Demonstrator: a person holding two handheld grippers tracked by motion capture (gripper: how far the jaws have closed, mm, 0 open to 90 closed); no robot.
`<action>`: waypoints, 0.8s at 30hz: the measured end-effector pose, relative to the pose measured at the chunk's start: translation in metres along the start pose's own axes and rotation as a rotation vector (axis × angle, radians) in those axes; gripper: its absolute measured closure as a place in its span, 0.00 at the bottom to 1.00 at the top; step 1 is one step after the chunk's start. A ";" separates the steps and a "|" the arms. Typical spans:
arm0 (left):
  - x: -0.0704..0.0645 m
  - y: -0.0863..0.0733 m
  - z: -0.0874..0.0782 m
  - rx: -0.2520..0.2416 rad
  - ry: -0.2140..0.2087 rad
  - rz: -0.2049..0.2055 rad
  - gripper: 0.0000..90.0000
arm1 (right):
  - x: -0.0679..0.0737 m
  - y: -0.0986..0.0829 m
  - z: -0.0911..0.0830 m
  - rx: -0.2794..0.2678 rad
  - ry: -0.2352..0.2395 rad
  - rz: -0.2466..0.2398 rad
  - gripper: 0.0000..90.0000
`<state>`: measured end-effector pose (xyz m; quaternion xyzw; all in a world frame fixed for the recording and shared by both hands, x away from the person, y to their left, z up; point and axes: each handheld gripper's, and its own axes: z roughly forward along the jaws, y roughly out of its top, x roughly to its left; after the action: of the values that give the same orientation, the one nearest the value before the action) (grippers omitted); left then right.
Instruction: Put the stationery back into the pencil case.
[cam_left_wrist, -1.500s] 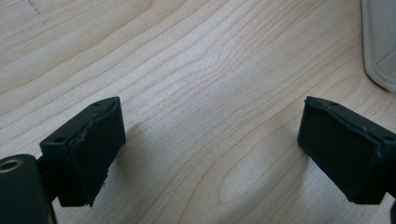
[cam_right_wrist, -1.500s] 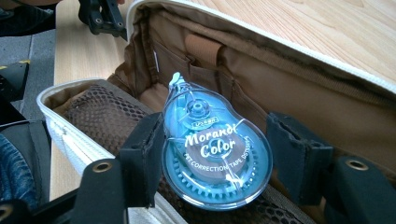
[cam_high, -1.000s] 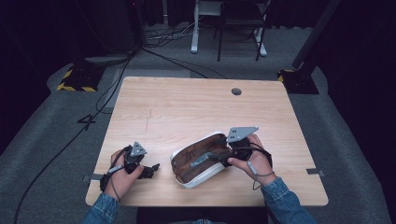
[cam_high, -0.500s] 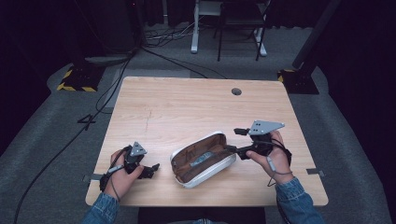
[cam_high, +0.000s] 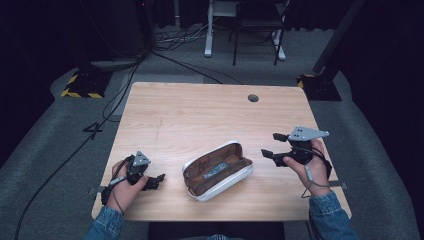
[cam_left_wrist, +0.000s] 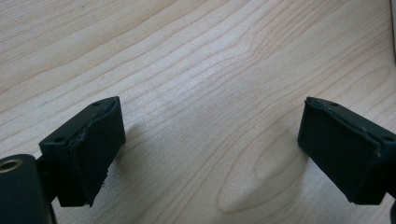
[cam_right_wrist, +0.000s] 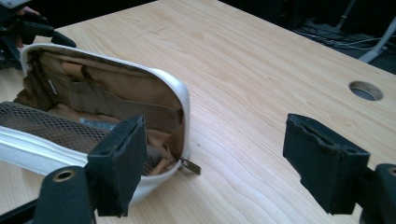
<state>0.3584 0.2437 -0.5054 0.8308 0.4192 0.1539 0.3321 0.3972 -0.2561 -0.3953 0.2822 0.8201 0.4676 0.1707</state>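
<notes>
The right gripper (cam_high: 272, 145) has let go of the pouch (cam_high: 218, 170) and pulled back, jaws spread wide and empty; the pouch now lies open just ahead of its left jaw. The left gripper (cam_high: 159, 177) still rests on the table (cam_high: 210, 115), jaws wide, the pouch just beyond them. The opening step looks finished.

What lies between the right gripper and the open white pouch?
Only bare wooden table: in the high view, the right gripper stands apart from the pouch, with nothing between them.
</notes>
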 end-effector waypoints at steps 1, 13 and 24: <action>0.001 0.000 0.000 0.005 -0.002 0.007 0.09 | -0.003 -0.002 -0.002 -0.001 -0.007 0.007 0.25; 0.003 0.000 0.001 -0.001 -0.006 -0.006 0.09 | -0.030 -0.025 -0.017 0.035 -0.097 0.066 0.20; 0.003 0.000 0.001 0.000 -0.004 -0.005 0.09 | -0.054 -0.052 -0.017 0.076 -0.141 0.147 0.18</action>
<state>0.3609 0.2458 -0.5056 0.8301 0.4207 0.1511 0.3332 0.4142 -0.3216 -0.4310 0.3799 0.8003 0.4264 0.1827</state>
